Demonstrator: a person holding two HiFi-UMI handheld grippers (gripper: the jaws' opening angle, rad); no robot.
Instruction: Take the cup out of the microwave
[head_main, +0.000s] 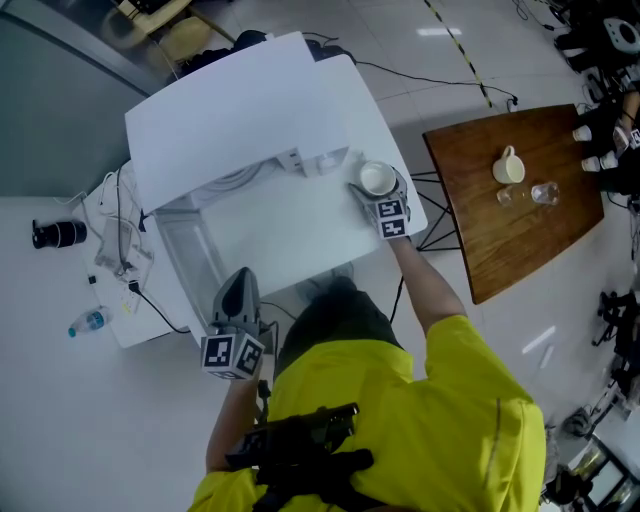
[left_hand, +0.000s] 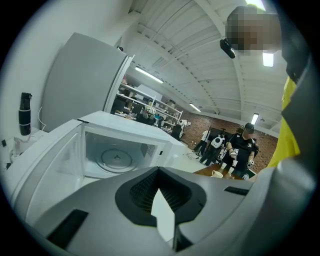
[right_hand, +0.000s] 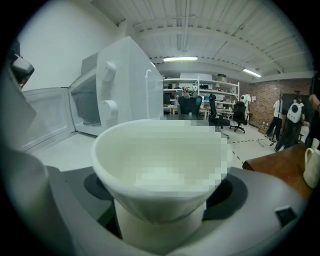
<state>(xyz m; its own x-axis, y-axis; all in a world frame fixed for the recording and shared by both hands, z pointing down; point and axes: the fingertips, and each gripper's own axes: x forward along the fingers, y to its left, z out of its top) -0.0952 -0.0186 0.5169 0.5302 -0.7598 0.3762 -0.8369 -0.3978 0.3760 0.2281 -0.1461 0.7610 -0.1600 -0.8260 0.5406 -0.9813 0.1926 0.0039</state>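
Observation:
The white cup (head_main: 377, 178) is outside the microwave (head_main: 250, 130), over the right end of the white table (head_main: 300, 240). My right gripper (head_main: 380, 192) is shut on its lower body. In the right gripper view the cup (right_hand: 160, 165) fills the space between the jaws, and its inside looks empty. Whether its base rests on the table I cannot tell. The microwave door (head_main: 185, 262) hangs open to the left, and the cavity (left_hand: 117, 155) shows only the glass turntable. My left gripper (head_main: 240, 290) is shut on nothing by the table's front left corner and points at the cavity.
A brown wooden table (head_main: 520, 230) stands to the right, with a white jug (head_main: 508, 165) and a glass (head_main: 545, 192) on it. Cables (head_main: 120, 240), a black cylinder (head_main: 58, 233) and a plastic bottle (head_main: 88, 322) lie at the left. People stand far back.

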